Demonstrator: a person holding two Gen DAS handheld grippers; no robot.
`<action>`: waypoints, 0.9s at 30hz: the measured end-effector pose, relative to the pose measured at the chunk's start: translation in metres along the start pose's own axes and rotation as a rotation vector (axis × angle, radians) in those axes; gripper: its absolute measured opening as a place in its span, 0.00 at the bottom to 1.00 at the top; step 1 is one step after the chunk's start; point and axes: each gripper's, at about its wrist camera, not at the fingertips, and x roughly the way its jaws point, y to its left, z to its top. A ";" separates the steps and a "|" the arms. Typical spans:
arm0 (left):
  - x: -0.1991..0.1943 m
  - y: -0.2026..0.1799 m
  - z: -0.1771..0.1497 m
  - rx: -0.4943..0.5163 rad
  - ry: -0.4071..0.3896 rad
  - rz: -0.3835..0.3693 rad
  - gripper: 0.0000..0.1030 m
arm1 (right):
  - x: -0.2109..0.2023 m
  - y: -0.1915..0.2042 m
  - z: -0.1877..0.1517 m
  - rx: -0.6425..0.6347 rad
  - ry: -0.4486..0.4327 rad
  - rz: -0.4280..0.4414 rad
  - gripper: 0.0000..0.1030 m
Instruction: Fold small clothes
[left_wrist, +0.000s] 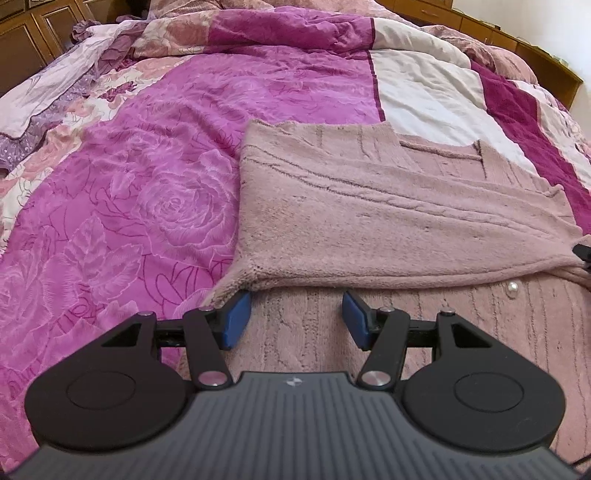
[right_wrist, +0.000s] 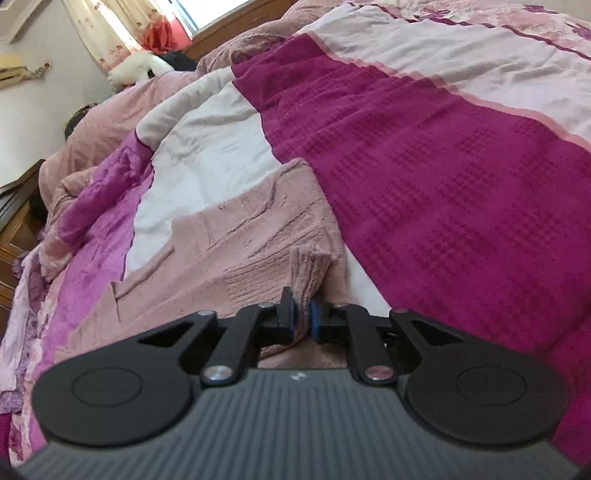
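Bedding and bedroom furniture

A magenta rose-print quilt covers the bed beside a waffle-textured magenta blanket; wooden cabinets, a curtained window.

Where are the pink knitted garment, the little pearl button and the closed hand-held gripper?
pink knitted garment (left_wrist: 369, 206): left wrist view, folded-over top layer.
pearl button (left_wrist: 512, 285): left wrist view, its round face.
right hand-held gripper (right_wrist: 303, 317): right wrist view, between fingertips pinching knit.

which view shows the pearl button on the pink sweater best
The left wrist view. The pearl button sits in plain sight on the pink sweater, just below the folded-over edge. The right wrist view shows only the sweater's knit and the right gripper pinching it; no button shows there.
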 end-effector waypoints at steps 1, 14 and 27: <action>-0.004 0.000 0.000 0.005 -0.006 -0.002 0.61 | -0.004 0.001 0.001 0.007 0.003 -0.004 0.12; -0.004 -0.008 0.018 0.015 -0.064 -0.001 0.61 | -0.039 0.026 -0.004 -0.134 -0.089 0.025 0.16; 0.033 -0.004 0.011 0.030 -0.065 0.025 0.80 | -0.008 0.014 -0.026 -0.158 -0.043 0.034 0.27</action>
